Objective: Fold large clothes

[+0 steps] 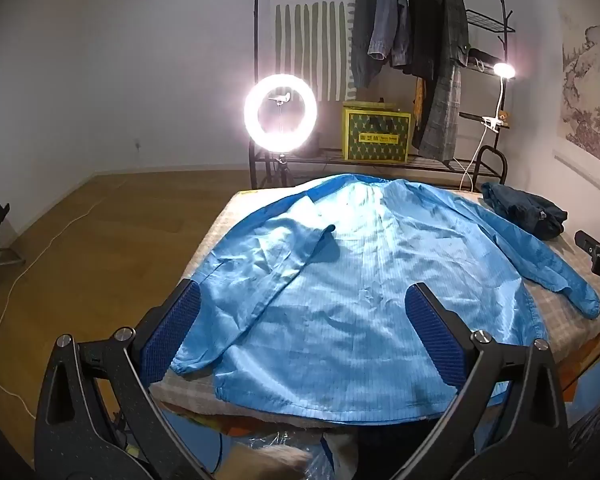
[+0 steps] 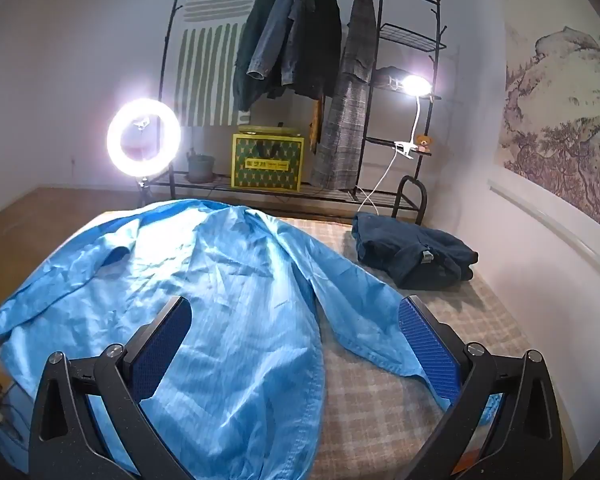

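Through the left wrist we see our left gripper (image 1: 304,320) spread wide and empty over a wrinkled light-blue thin-fabric jacket (image 1: 360,280), lying flat on the checked beige table cover (image 1: 572,312), one sleeve folded inward at 10 o'clock. Through the right wrist, our right gripper (image 2: 295,332) gapes wide, holding nothing, the other sleeve stretching toward 4 o'clock; a folded dark-navy garment (image 2: 412,256) lies at 1 o'clock.

Jacket (image 1: 360,280) lies spread across the tabletop (image 2: 400,392), one sleeve folded over its left side, the other stretched out to the right. Folded garment (image 2: 416,254) sits at the far right corner. Behind the tabletop: ring light (image 1: 280,114) left, clothes rack (image 2: 300,80) centre, box (image 2: 267,162) on its lowest shelf.
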A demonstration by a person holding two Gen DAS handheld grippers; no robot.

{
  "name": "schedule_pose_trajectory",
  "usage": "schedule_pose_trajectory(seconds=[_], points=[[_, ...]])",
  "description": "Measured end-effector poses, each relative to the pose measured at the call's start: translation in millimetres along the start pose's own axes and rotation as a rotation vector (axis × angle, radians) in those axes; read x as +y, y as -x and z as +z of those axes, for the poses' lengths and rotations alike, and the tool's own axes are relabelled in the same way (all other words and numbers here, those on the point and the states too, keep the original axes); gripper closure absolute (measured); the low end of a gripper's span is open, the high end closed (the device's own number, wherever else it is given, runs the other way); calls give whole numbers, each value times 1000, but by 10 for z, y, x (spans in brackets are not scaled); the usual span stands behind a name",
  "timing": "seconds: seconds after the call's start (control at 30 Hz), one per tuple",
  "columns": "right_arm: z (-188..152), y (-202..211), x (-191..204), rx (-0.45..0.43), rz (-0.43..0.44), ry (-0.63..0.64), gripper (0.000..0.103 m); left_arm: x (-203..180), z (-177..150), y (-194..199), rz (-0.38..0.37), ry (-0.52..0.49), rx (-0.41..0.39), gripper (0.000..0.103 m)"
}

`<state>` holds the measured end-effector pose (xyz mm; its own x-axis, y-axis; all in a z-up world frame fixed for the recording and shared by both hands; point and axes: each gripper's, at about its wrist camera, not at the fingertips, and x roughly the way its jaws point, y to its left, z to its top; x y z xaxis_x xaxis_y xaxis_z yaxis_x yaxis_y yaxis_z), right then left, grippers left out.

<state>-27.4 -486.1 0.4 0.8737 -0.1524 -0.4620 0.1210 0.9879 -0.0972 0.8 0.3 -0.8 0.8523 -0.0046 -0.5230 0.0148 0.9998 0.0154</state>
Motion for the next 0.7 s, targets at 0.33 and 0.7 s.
schedule_pose_trajectory(seconds=[0.33,0.7], points=[[-24,39,12,4,-6,1,0,66,-9,-8,-12,39,4,0],[-40,27,-17,7,-8,-6,0,104,-42,54,9,30,-24,0]])
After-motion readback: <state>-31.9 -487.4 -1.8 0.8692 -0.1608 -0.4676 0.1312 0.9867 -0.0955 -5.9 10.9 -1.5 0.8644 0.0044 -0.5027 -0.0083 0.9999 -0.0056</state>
